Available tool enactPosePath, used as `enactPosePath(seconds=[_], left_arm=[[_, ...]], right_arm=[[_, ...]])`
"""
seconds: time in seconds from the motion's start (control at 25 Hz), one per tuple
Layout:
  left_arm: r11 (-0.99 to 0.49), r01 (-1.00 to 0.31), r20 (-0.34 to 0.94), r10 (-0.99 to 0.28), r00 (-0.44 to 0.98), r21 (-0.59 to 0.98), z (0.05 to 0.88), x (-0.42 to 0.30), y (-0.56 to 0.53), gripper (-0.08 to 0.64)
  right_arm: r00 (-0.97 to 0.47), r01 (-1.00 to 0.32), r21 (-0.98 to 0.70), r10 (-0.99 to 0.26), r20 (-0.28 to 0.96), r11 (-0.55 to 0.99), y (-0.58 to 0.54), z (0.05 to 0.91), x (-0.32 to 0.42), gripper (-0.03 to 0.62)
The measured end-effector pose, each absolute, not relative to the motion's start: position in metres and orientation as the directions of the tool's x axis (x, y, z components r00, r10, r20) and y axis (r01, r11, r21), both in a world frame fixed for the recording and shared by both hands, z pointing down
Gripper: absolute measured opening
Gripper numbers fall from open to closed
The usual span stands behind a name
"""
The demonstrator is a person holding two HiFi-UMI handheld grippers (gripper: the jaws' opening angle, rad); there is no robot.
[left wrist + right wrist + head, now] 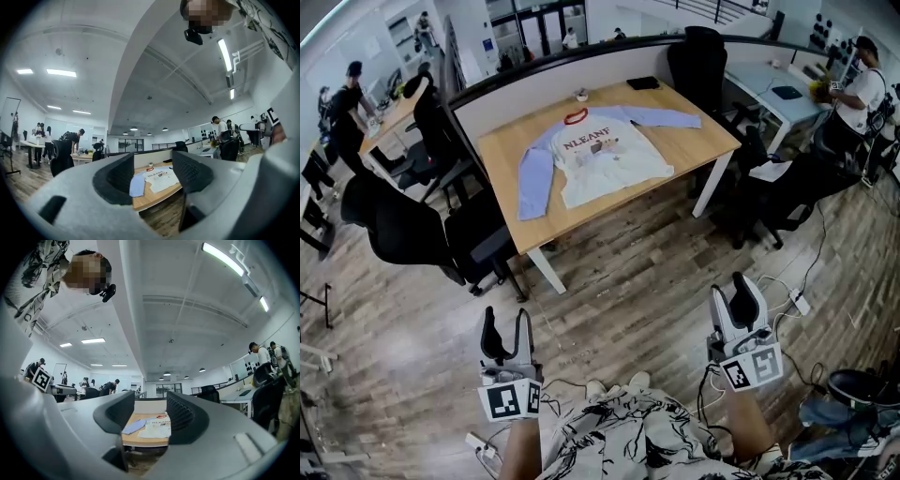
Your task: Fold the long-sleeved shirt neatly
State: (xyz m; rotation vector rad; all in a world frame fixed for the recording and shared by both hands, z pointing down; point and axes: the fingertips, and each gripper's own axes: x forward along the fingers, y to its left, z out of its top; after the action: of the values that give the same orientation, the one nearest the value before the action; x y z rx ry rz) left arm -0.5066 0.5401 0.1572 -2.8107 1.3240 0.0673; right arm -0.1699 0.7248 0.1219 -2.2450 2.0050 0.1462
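Note:
A long-sleeved shirt (600, 155) lies spread flat on the wooden table (694, 141), with a white body, pale blue sleeves and a red collar. It is far ahead of both grippers. My left gripper (506, 319) is held low at the left over the floor, open and empty. My right gripper (731, 291) is held low at the right, also open and empty. In the left gripper view the shirt (161, 179) shows small between the pads (119, 176) of the gripper (154, 171). In the right gripper view the shirt (154, 426) shows far off between the gripper (150, 413) jaws.
Black office chairs (403, 230) stand left of the table and more chairs (787, 197) stand at its right. A partition (544, 75) runs behind it. A black item (643, 83) and a small white thing (581, 95) sit at the table's far edge. Cables (797, 300) lie on the floor.

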Motion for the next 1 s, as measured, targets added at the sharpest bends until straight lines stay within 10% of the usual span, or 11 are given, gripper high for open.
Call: enactPosePath(seconds=[0.44,1.0], left_arm=[[-0.644,-0.765,-0.058,-0.764,0.643,0.012,0.164,-0.501,0.536,0.499],[-0.606,-0.795,-0.037,-0.795,0.605,0.017,0.169,-0.466,0.554,0.583]], right_arm=[[0.103,-0.995,-0.033,-0.985,-0.138,-0.099,0.718,0.132,-0.167,0.472],[0.048,-0.998,-0.038,-0.989,-0.143,-0.043,0.727,0.141,-0.132,0.506]])
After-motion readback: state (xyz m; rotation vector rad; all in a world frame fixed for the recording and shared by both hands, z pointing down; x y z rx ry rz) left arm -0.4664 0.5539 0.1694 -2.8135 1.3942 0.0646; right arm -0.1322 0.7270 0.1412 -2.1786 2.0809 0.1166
